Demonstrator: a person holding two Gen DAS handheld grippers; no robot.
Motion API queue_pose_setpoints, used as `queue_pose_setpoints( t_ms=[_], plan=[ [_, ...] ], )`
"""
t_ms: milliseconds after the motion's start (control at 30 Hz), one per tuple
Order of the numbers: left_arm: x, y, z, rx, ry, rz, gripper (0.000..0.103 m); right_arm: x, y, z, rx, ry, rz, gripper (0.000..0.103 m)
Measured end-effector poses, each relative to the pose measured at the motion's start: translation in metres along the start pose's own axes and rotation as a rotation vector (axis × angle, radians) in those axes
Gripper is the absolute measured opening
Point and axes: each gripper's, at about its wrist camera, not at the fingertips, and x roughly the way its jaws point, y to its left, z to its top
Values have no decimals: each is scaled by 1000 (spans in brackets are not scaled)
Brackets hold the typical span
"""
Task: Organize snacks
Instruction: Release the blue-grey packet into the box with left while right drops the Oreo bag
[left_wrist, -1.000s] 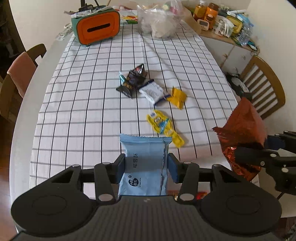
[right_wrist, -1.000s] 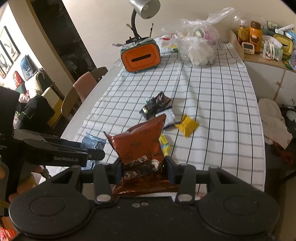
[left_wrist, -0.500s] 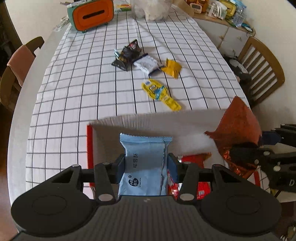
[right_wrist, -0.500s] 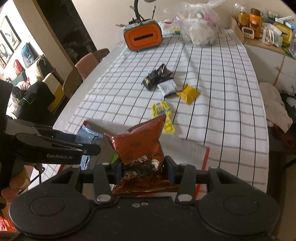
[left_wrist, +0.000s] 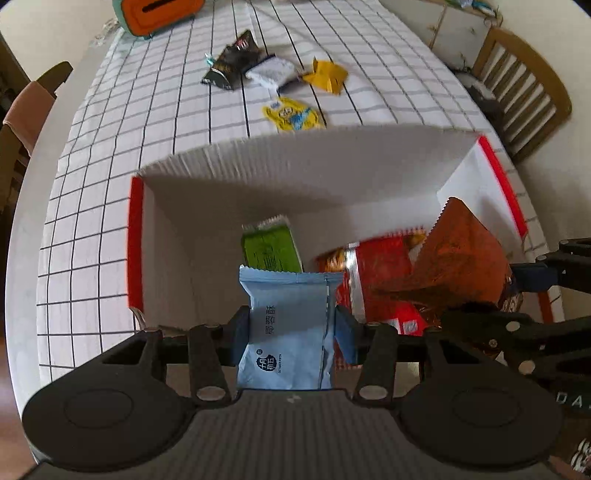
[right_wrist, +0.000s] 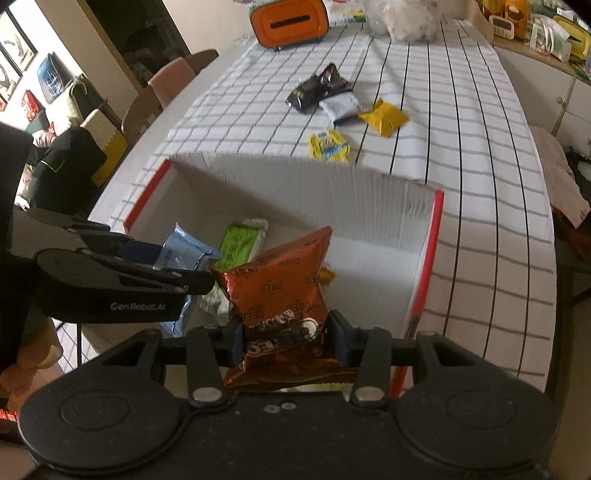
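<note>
My left gripper (left_wrist: 291, 326) is shut on a light blue snack packet (left_wrist: 288, 325) and holds it over the open white box with red edges (left_wrist: 332, 166). My right gripper (right_wrist: 290, 334) is shut on a brown Oreo bag (right_wrist: 280, 284), also over the box (right_wrist: 295, 181). Inside the box lie a green packet (left_wrist: 269, 251) and a red bag (left_wrist: 380, 273). The right gripper (left_wrist: 532, 284) with the Oreo bag (left_wrist: 461, 262) shows at the right of the left wrist view. The left gripper (right_wrist: 184, 273) shows at the left of the right wrist view.
Beyond the box, on the checked tablecloth (left_wrist: 147, 110), lie a yellow-blue packet (left_wrist: 291, 114), a yellow packet (left_wrist: 327, 75), a white packet (left_wrist: 271, 72) and a black packet (left_wrist: 229, 62). An orange case (right_wrist: 290, 22) stands at the far end. Chairs (left_wrist: 517, 92) flank the table.
Both grippers have pulled back and down toward the near table edge with their packets. The open box has come into view under them, and its contents now show.
</note>
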Motion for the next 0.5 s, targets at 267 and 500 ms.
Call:
queue_pose_setpoints(
  t_ms=[267, 500],
  plan=[
    [19, 2, -1, -12, 77, 9, 47, 13, 6, -10, -19, 38, -19, 44],
    [30, -1, -5, -1, 127, -3, 48, 21, 9, -10, -28, 61, -31, 45]
  ],
)
